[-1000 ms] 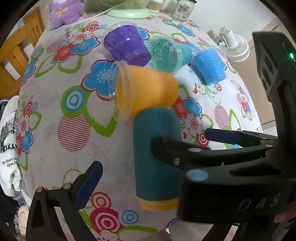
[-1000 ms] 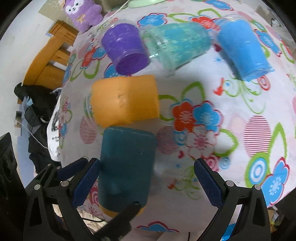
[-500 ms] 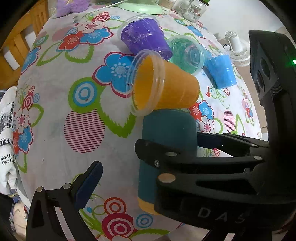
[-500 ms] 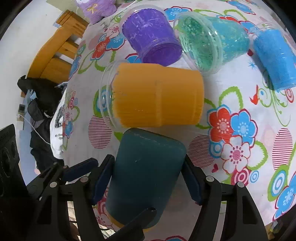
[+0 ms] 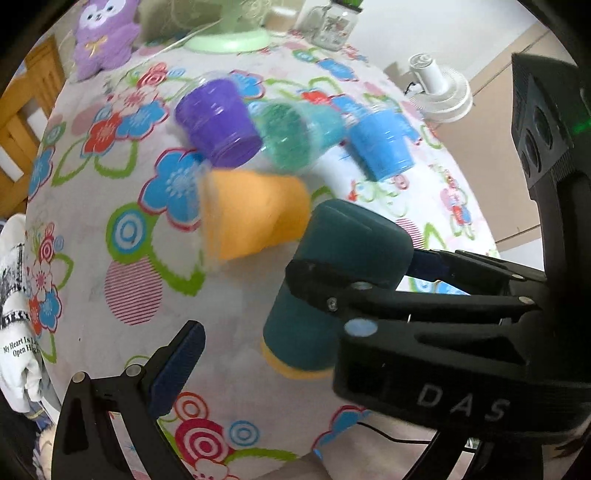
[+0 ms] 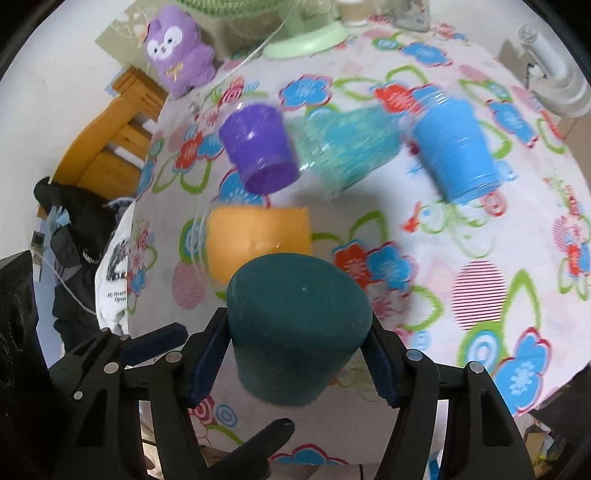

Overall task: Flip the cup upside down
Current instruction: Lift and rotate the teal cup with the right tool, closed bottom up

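Note:
A dark teal cup [image 6: 295,325] with a yellow rim [image 5: 291,365] is held off the flowered tablecloth [image 5: 229,310], tilted with its closed base up and away. My right gripper [image 6: 295,354] is shut on its sides. In the left wrist view the cup [image 5: 340,280] sits right of centre, with the right gripper's fingers [image 5: 325,284] across it. My left gripper [image 5: 291,354] is open and holds nothing; only its left finger [image 5: 177,365] shows clearly.
An orange cup [image 6: 255,243] lies on its side just beyond the teal cup. Behind it lie a purple cup [image 6: 258,151], a green glitter cup [image 6: 347,151] and a blue cup [image 6: 458,147]. A purple plush toy [image 6: 181,48], fan base [image 6: 303,40] and jar [image 5: 328,26] stand at the back.
My right gripper closed on the teal cup, lifted it off the cloth and tilted it base-up. The left gripper stayed open.

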Motion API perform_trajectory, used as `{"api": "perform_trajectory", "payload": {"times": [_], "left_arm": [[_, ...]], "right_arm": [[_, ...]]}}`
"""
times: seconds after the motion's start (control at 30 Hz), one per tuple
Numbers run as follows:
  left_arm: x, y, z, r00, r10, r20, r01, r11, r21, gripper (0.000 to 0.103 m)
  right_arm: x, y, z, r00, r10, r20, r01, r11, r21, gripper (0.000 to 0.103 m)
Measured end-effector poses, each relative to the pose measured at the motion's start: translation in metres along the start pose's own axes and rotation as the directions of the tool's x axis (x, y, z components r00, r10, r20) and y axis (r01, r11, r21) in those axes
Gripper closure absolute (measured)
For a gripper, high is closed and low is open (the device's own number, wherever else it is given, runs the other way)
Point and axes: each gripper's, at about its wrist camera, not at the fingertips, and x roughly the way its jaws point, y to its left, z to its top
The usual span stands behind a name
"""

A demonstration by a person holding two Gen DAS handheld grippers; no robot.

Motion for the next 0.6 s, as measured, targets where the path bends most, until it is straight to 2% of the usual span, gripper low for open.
{"api": "perform_trajectory", "payload": {"times": [0.2, 0.33, 0.6], "left_arm": [[-0.01, -0.021, 0.007, 0.999, 0.012, 0.033, -0.012, 1.0, 0.005, 0.0], [-0.016, -0.034, 0.013, 0.997, 0.05, 0.062, -0.051, 0.999, 0.005, 0.0], [-0.024, -0.042, 0.017, 0.986, 0.117, 0.119, -0.109, 0.992, -0.068, 0.0]], "right_arm": [[-0.032, -0.015, 0.004, 0.997, -0.033, 0.072, 0.034, 0.999, -0.016, 0.034], [-0.053, -0.029, 0.01, 0.991, -0.056, 0.121, 0.061, 0.997, -0.039, 0.034], [-0.083, -0.046, 0.018, 0.967, -0.096, 0.237, 0.132, 0.981, -0.141, 0.034]]}}
